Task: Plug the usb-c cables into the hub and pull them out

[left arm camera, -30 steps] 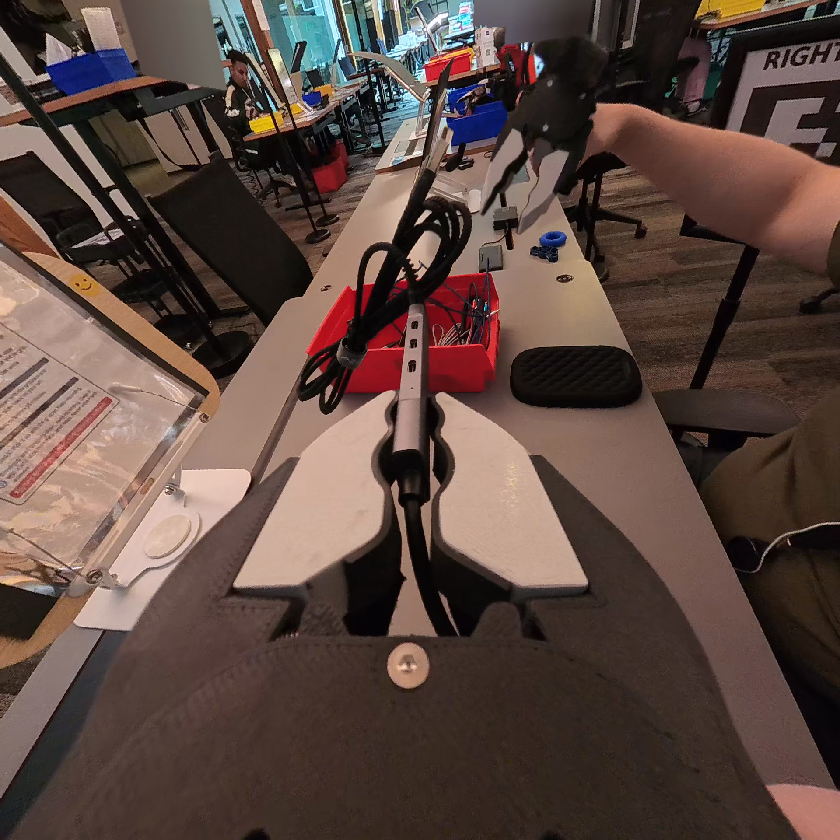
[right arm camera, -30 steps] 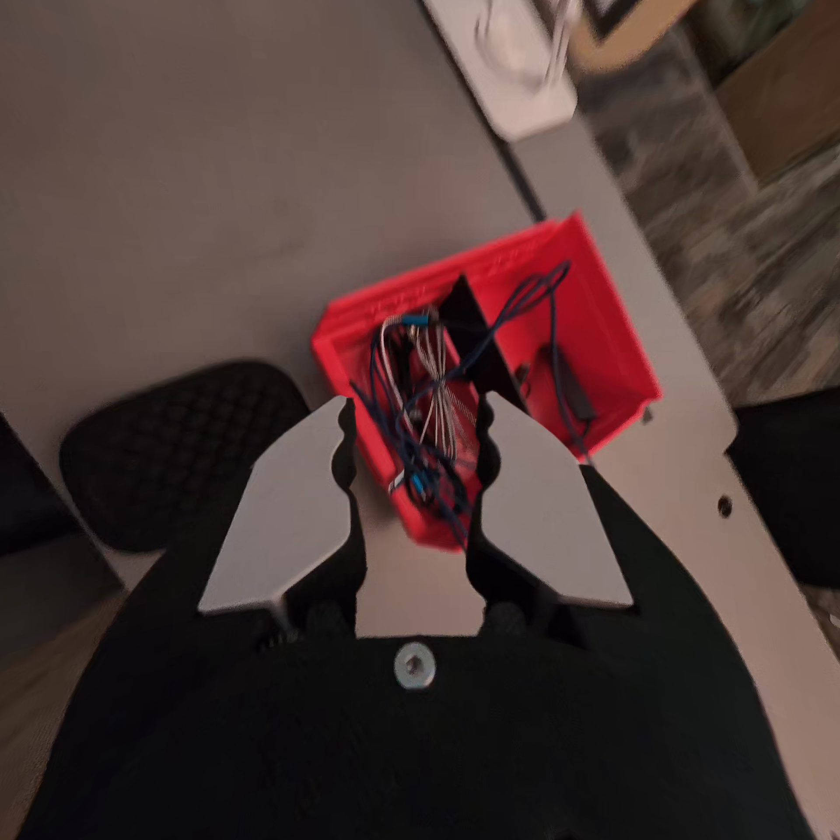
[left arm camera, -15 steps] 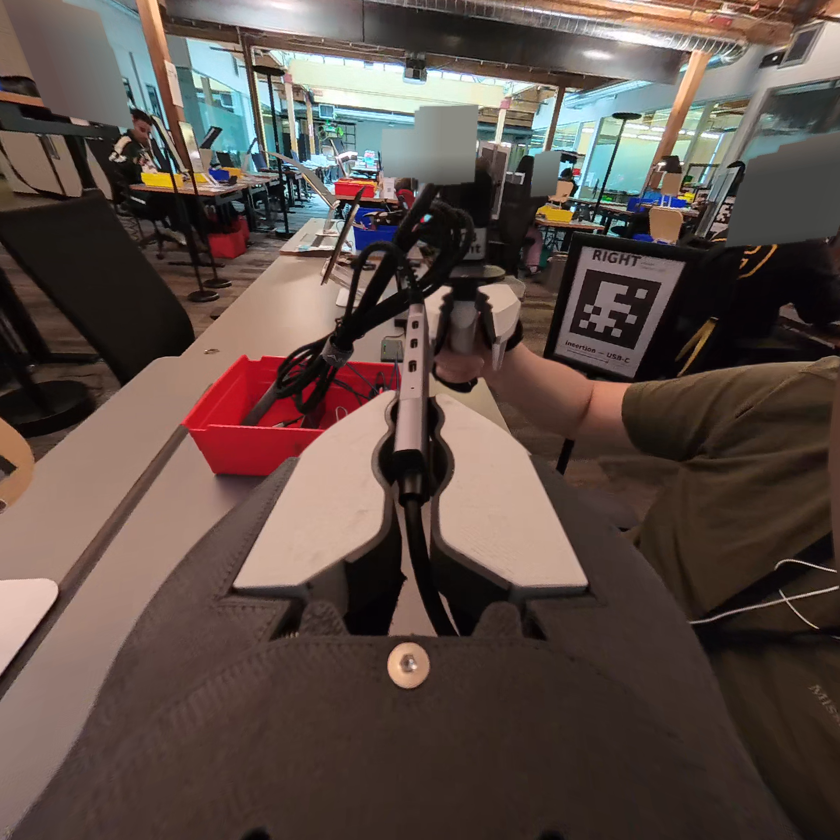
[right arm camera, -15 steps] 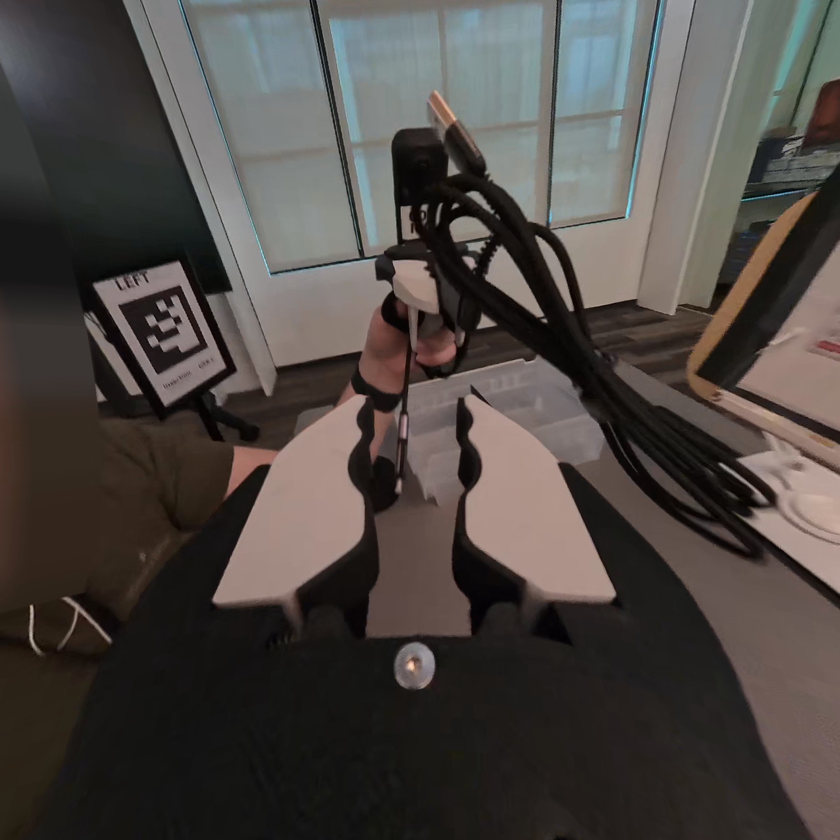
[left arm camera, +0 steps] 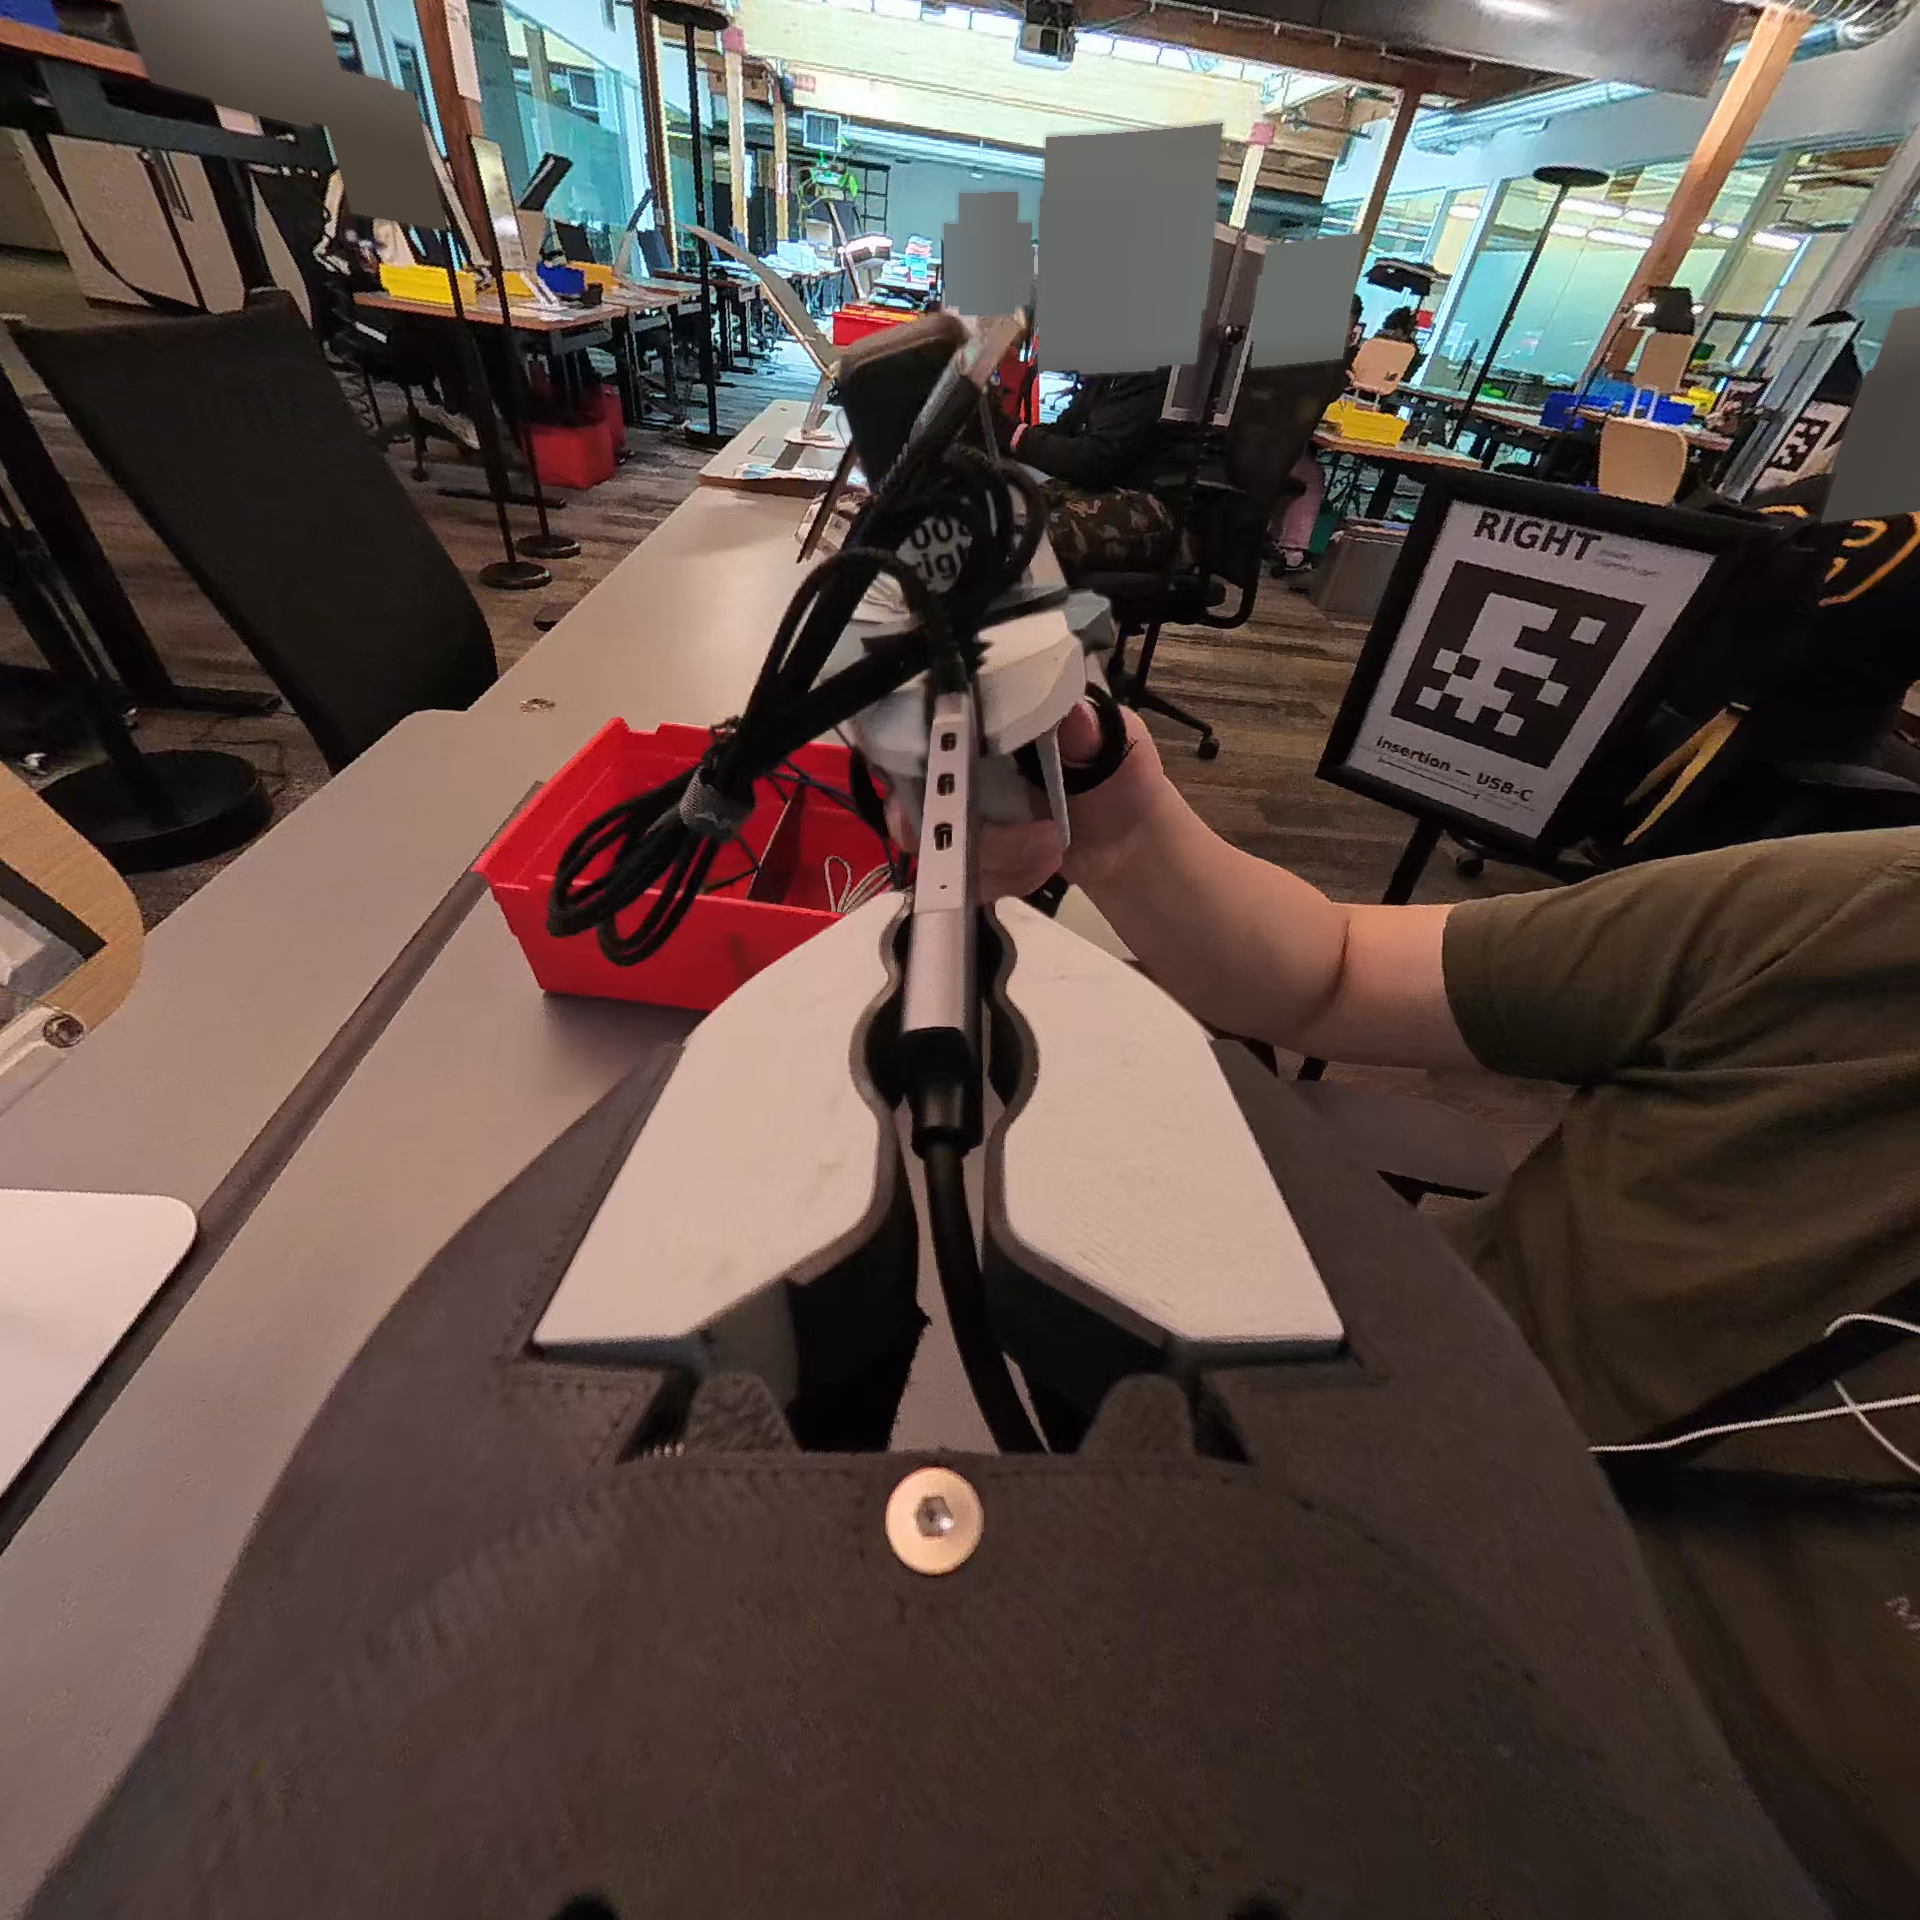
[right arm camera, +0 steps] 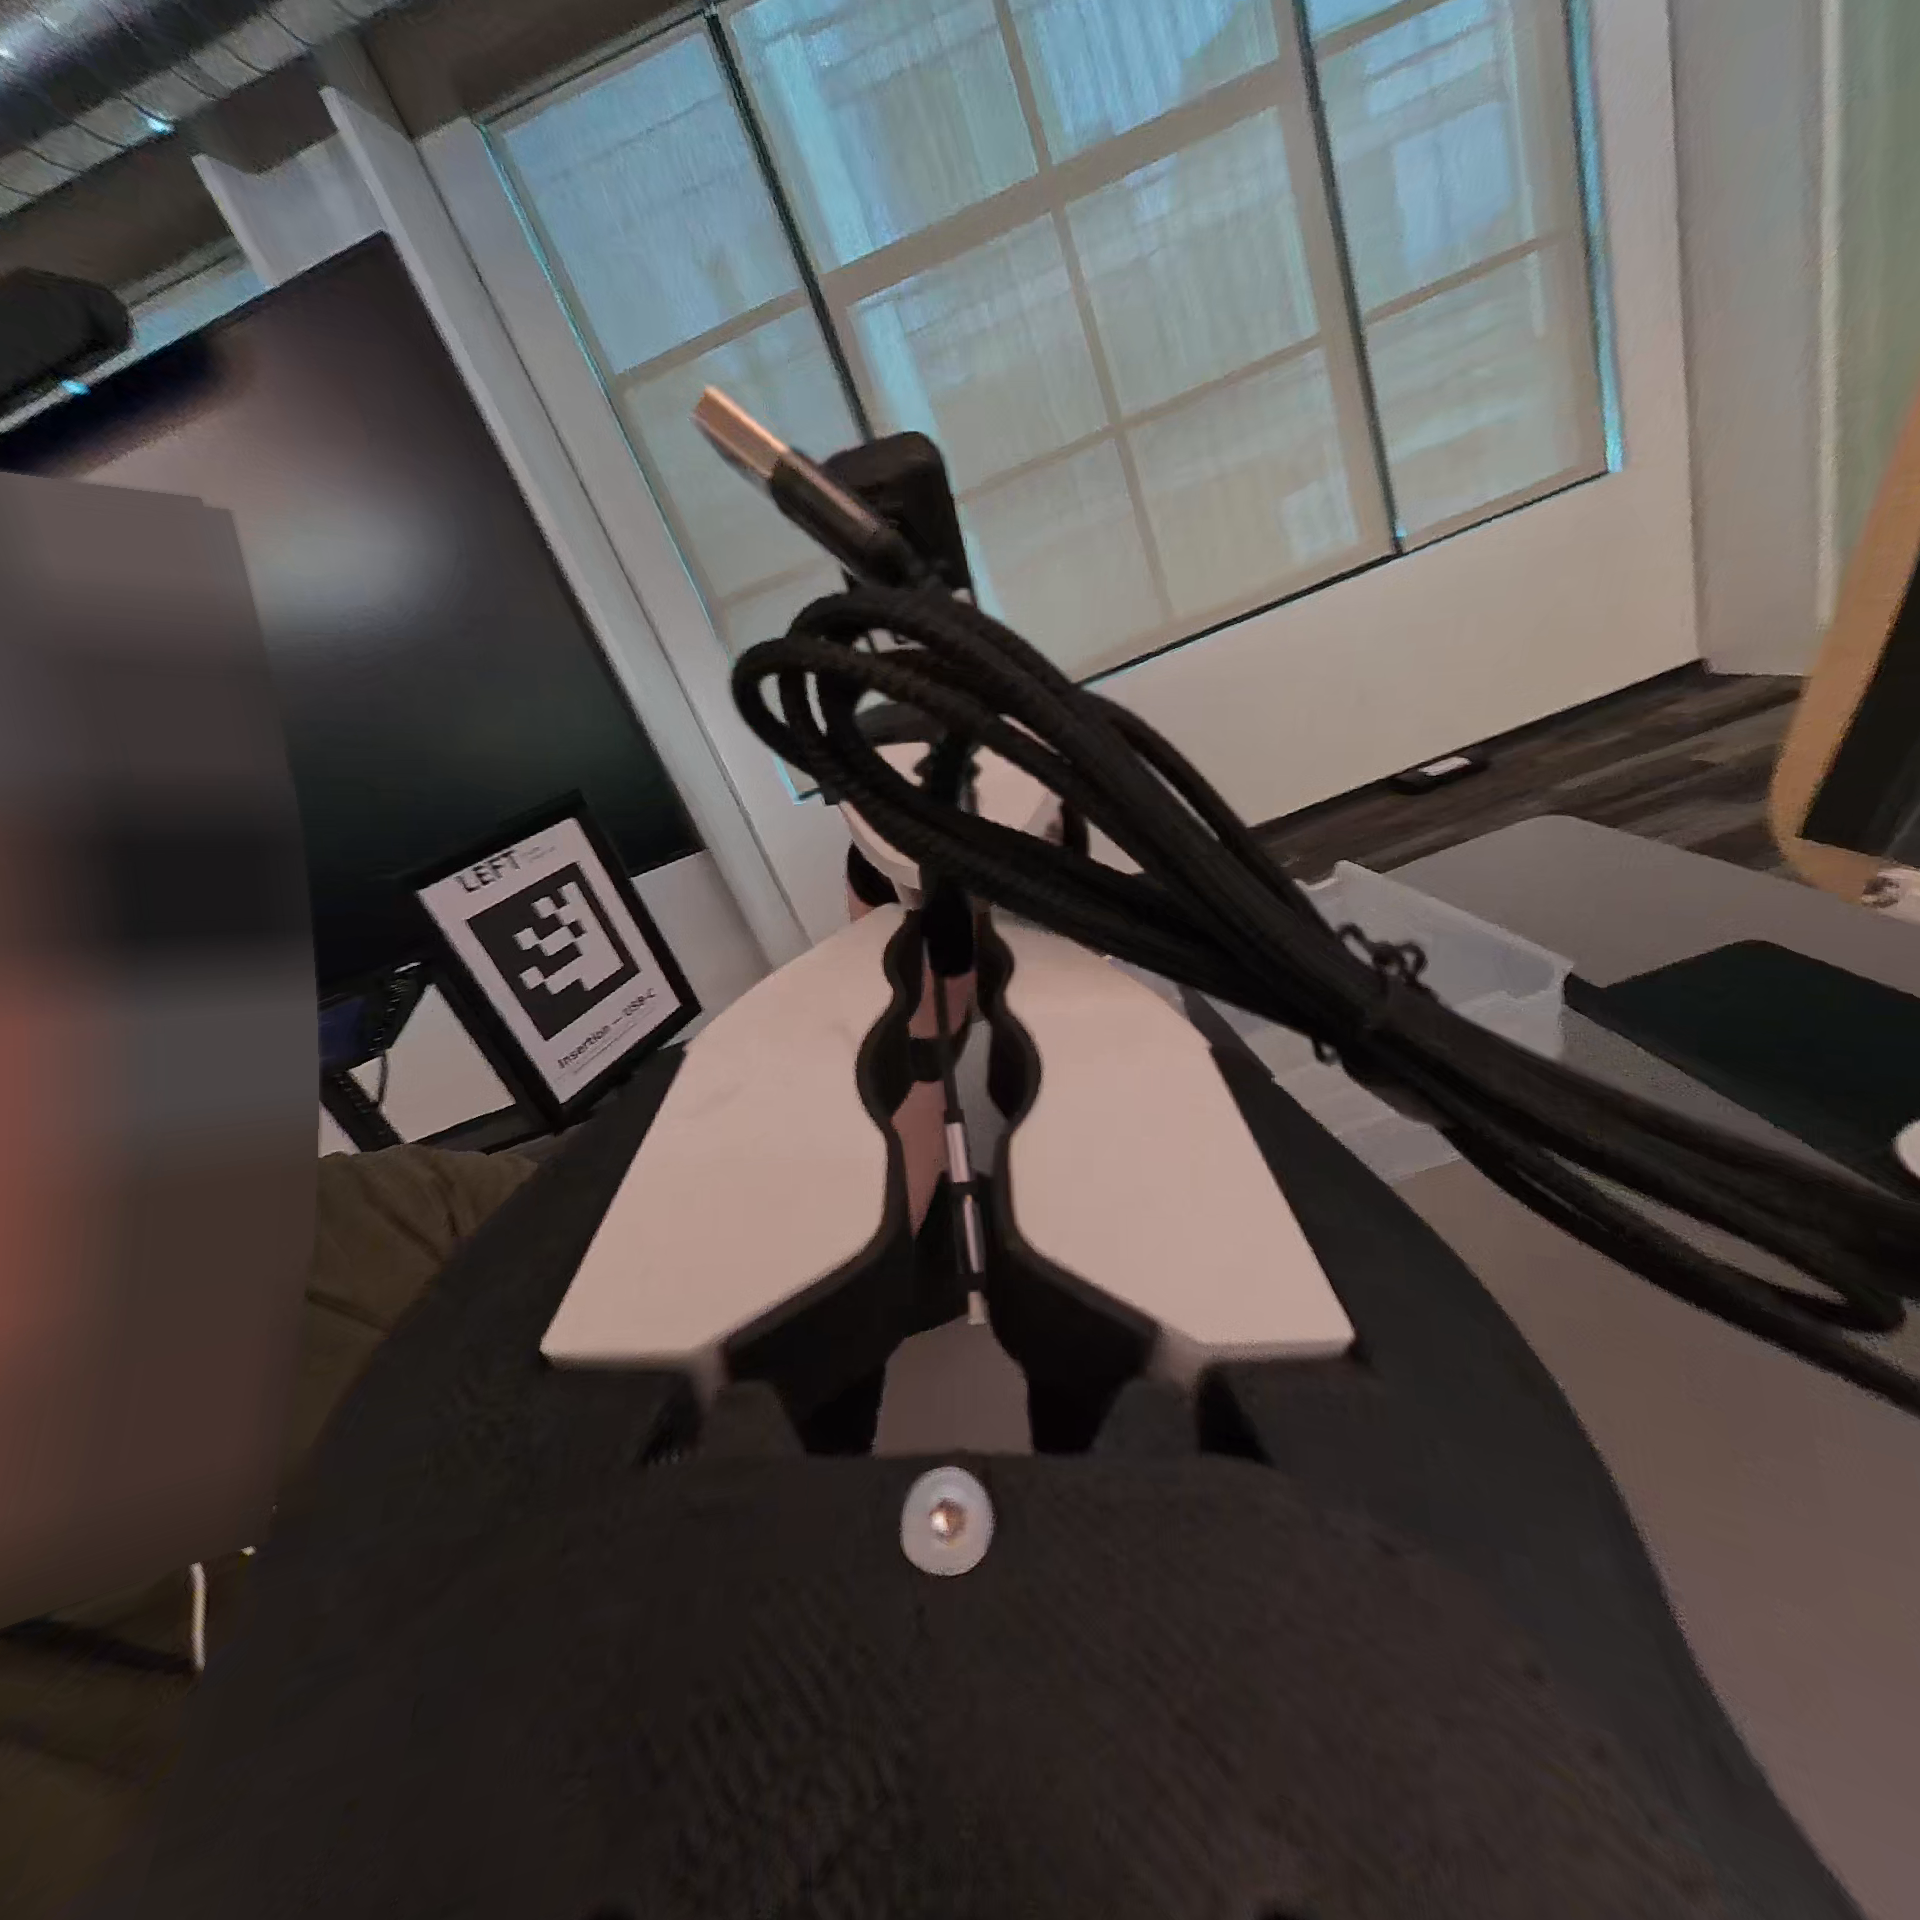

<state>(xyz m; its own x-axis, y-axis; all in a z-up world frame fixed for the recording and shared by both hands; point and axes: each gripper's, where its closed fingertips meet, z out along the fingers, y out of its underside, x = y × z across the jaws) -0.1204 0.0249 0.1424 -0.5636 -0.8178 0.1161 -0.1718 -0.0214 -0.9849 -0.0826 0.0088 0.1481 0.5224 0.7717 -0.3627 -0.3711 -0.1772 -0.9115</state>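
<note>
My left gripper (left arm camera: 940,920) is shut on a slim silver hub (left arm camera: 945,821) that points forward and up, with several empty ports along its top edge. The hub's own black lead (left arm camera: 961,1247) runs back between the fingers. A black braided cable bundle (left arm camera: 644,862) hangs from the hub's far end. My right gripper (right arm camera: 943,930) faces the left one and is closed on the black plug (right arm camera: 945,940) at that far end. It also shows in the left wrist view (left arm camera: 987,686). The bundle (right arm camera: 1195,914) drapes to the right and its loose metal plug (right arm camera: 748,447) sticks up.
A red bin (left arm camera: 623,945) with wires stands on the grey table (left arm camera: 312,987) below the hub. A framed marker sign (left arm camera: 1507,665) stands on the right, and another (right arm camera: 551,956) stands behind the left gripper. A clear plastic box (right arm camera: 1455,935) and a black pad (right arm camera: 1714,1039) lie on the table. Across from one pair of fingers to the other is roughly 5 centimetres.
My right gripper swung from above the red bin to face the left gripper, and its jaws closed from wide open onto the plug. The left gripper kept the hub and tilted it up.
</note>
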